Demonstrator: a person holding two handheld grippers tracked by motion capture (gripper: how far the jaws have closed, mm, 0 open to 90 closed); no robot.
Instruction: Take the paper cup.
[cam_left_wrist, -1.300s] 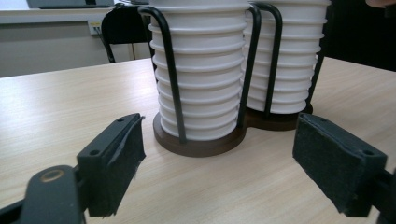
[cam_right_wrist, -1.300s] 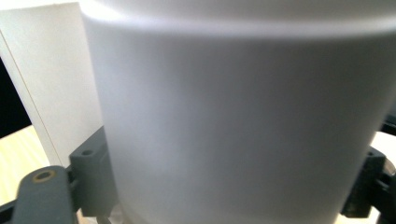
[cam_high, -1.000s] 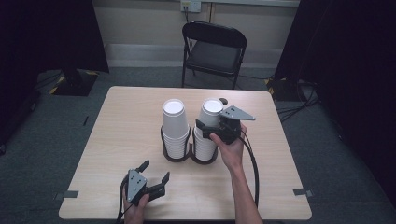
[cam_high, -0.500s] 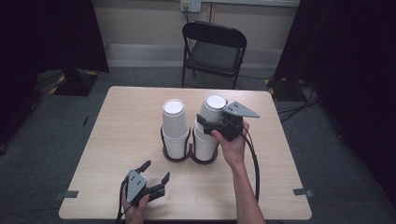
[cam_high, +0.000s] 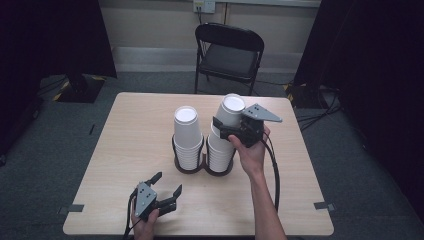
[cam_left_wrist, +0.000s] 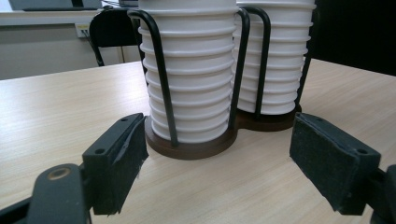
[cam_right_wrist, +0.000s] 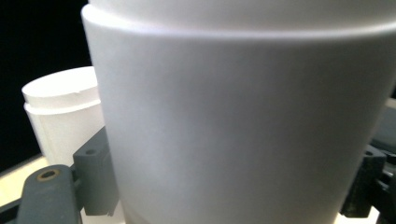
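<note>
The right gripper had its jaws closed around the top white cup of the right stack, holding it tilted and partly lifted above the cups below. That stack and the left stack stood just beside each other in a dark double wire holder near the middle of the table. In the right gripper view the held cup blocked nearly everything ahead, with the left stack's top showing past it. The left gripper sat low near the table's front edge, jaws spread wide and empty, facing the holder's base. Bare tabletop lay open to both sides of the holder. A folding chair stood beyond the far edge.
</note>
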